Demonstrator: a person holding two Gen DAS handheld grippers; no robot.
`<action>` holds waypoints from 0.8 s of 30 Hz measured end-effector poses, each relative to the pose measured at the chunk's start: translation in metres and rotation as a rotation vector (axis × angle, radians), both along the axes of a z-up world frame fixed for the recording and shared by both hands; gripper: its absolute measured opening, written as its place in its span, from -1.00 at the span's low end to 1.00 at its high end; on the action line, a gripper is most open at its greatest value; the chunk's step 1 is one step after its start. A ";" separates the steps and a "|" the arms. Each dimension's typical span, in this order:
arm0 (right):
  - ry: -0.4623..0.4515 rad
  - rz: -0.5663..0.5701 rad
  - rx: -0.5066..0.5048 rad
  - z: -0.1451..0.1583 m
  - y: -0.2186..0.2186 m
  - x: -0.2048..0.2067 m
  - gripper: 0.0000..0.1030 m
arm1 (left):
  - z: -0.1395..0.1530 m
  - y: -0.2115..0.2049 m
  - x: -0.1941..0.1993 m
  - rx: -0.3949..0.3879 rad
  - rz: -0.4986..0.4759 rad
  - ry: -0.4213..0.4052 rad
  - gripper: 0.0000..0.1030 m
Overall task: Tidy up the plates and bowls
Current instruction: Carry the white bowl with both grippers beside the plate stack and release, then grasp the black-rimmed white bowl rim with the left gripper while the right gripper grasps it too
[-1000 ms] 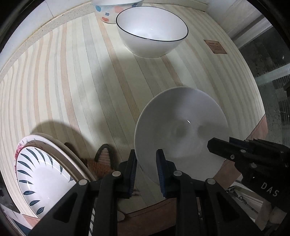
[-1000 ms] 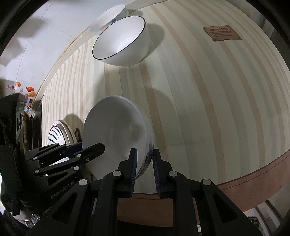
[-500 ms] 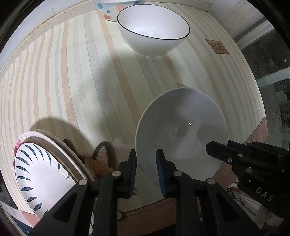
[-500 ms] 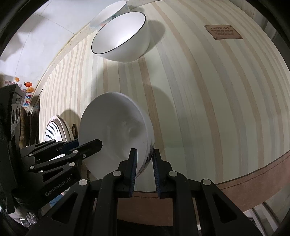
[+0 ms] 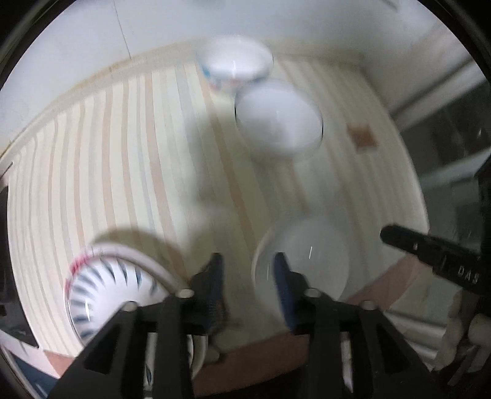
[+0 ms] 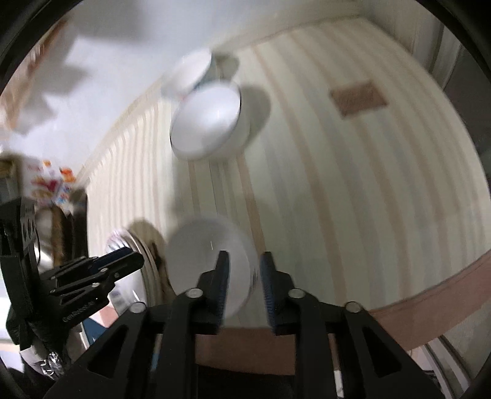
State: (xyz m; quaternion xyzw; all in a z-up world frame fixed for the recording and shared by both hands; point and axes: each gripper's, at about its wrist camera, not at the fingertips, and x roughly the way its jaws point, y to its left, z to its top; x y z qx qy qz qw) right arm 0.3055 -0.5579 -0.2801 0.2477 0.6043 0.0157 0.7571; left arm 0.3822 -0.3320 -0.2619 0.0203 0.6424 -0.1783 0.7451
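Observation:
Both views are blurred by motion. A plain white bowl (image 5: 307, 261) sits on the striped tablecloth near the front edge; it also shows in the right wrist view (image 6: 208, 261). My left gripper (image 5: 248, 276) is open, its right finger at the bowl's left rim. My right gripper (image 6: 244, 276) is open, its fingers on either side of the bowl's right rim. A black-rimmed white bowl (image 5: 277, 122) and a bowl with coloured spots (image 5: 234, 64) stand at the far side. A leaf-patterned plate (image 5: 107, 291) lies on a stack at the front left.
A brown label (image 6: 357, 98) is sewn on the cloth at the right. The table's brown front edge (image 6: 429, 297) runs below the grippers. A white wall (image 5: 184, 24) backs the table. Packets and clutter (image 6: 46, 184) stand at the far left.
Both grippers have let go of the white bowl's rim and opened. Both have pulled back and tilted up, so the far bowls and the wall now show more.

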 end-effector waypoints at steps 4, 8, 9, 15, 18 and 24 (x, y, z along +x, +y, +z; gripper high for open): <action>-0.049 -0.031 0.001 0.009 -0.019 0.038 -0.11 | -0.004 -0.003 0.055 -0.019 0.048 -0.021 -0.16; -0.043 -0.060 0.009 -0.008 -0.035 0.087 -0.11 | -0.027 -0.011 0.101 -0.038 0.076 0.027 -0.16; -0.036 -0.068 0.021 -0.016 -0.038 0.101 -0.11 | -0.036 -0.015 0.112 -0.038 0.076 0.043 -0.16; 0.028 -0.068 0.052 -0.057 -0.034 0.148 -0.12 | -0.077 -0.033 0.141 -0.037 0.072 0.143 -0.17; 0.061 -0.061 0.048 -0.073 -0.030 0.160 -0.30 | -0.086 -0.040 0.143 -0.032 0.053 0.155 -0.59; 0.061 -0.022 -0.002 -0.080 -0.019 0.168 -0.73 | -0.088 -0.052 0.140 0.006 0.025 0.124 -0.63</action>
